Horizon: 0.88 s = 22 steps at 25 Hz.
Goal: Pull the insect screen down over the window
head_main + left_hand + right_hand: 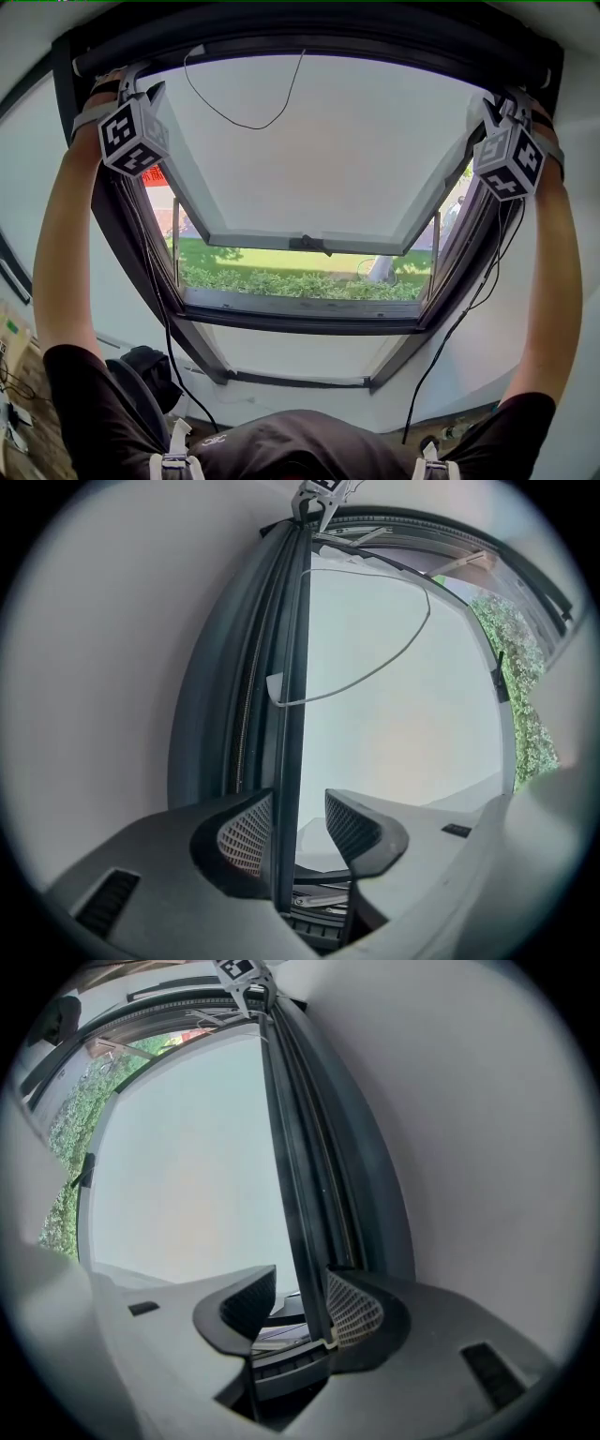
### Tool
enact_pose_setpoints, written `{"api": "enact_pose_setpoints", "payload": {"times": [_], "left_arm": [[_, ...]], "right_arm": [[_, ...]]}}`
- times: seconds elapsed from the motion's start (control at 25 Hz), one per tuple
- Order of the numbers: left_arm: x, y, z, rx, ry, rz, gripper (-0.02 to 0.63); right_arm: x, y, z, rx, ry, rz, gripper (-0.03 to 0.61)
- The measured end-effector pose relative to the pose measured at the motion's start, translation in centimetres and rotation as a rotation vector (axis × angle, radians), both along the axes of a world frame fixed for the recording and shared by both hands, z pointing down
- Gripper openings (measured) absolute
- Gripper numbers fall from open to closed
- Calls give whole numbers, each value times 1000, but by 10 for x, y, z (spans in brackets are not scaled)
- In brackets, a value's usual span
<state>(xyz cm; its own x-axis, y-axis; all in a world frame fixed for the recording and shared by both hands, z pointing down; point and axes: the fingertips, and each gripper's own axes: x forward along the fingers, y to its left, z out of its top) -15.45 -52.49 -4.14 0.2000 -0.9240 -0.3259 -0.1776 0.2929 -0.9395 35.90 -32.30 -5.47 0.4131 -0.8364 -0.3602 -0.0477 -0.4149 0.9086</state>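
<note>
Indoors, close against a plain white wall (23, 169) with a dark-framed window (127, 253), sash (309, 242) swung outward from the top. Beyond the opening, a mown lawn (272, 255), a clipped hedge (300, 284) and a tree trunk (382, 270), so near ground level beside a garden. Loose cables (469, 309) down the wall. Home, cabin or test room: cannot tell.

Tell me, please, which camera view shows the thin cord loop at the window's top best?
The head view: the whole cord loop hangs against the pale glass, both ends visible. The left gripper view shows it sideways and foreshortened; the right gripper view does not show it clearly.
</note>
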Motion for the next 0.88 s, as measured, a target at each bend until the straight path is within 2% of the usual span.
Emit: {"api": "enact_pose_setpoints", "payload": {"times": [0.16,0.32,0.48,0.68,0.88], "left_arm": [[0,1,2,-1,9,9,190],[1,0,2,2,16,13,190],[-1,1,4,-15,23,11,189],[1,1,15,-25,-8,7,189],[2,5,33,-76,-26,12,187]], "right_arm": [[3,-8,1,-21,-21,5,176],[2,-8,5,-48,9,19,166],[2,-9,6,-48,-2,21,161],[5,-10,17,-69,-19,15,160],[4,-9,34,-109,-31,13,152]]}}
